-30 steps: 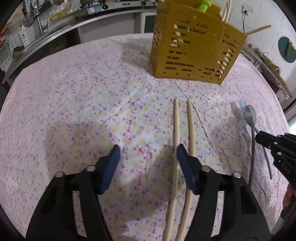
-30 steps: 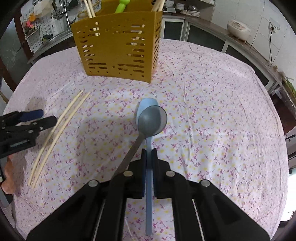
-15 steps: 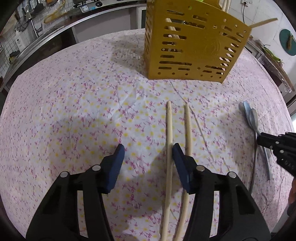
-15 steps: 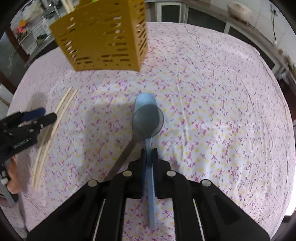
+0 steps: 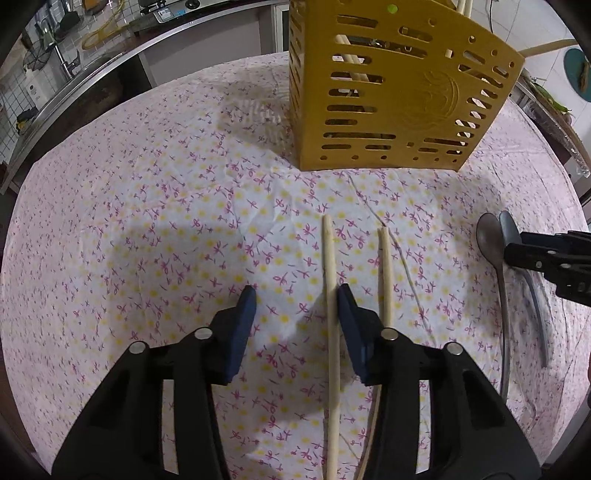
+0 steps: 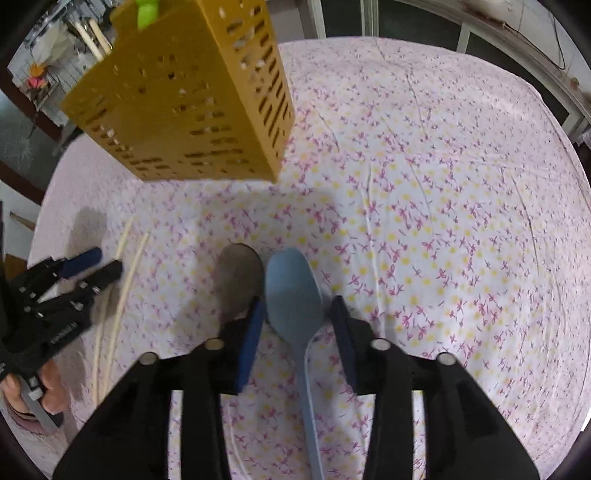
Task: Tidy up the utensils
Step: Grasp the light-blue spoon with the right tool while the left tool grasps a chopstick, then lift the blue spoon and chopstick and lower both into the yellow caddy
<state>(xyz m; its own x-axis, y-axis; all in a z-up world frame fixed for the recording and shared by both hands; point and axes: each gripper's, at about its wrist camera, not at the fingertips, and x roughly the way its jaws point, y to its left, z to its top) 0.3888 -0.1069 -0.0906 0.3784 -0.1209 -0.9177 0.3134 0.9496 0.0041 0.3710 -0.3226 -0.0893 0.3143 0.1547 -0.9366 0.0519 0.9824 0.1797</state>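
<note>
Two pale wooden chopsticks lie on the floral cloth. My left gripper (image 5: 295,306) hangs over them, jaws closing. One chopstick (image 5: 330,288) runs between the pads untouched, close to the right pad; the other chopstick (image 5: 386,288) lies outside it. My right gripper (image 6: 297,319) is opening. The blue spoon (image 6: 291,291) rests on the cloth with its bowl between the pads, and the grey metal spoon (image 6: 240,280) lies just left of the left finger. Behind them stands the yellow slotted holder (image 5: 388,103), with chopsticks and a green handle (image 6: 146,11) in it.
The floral tablecloth (image 5: 147,184) covers a round table. A dark kitchen counter with a sink (image 5: 74,85) curves behind it on the left. In the right wrist view, a person's hand (image 6: 22,398) holds the left gripper (image 6: 92,266) near the table's left edge.
The right gripper let go of the blue spoon's handle and came forward over its bowl; the grey spoon now lies beside it. The left gripper narrowed and shifted right, taking one chopstick between its jaws.
</note>
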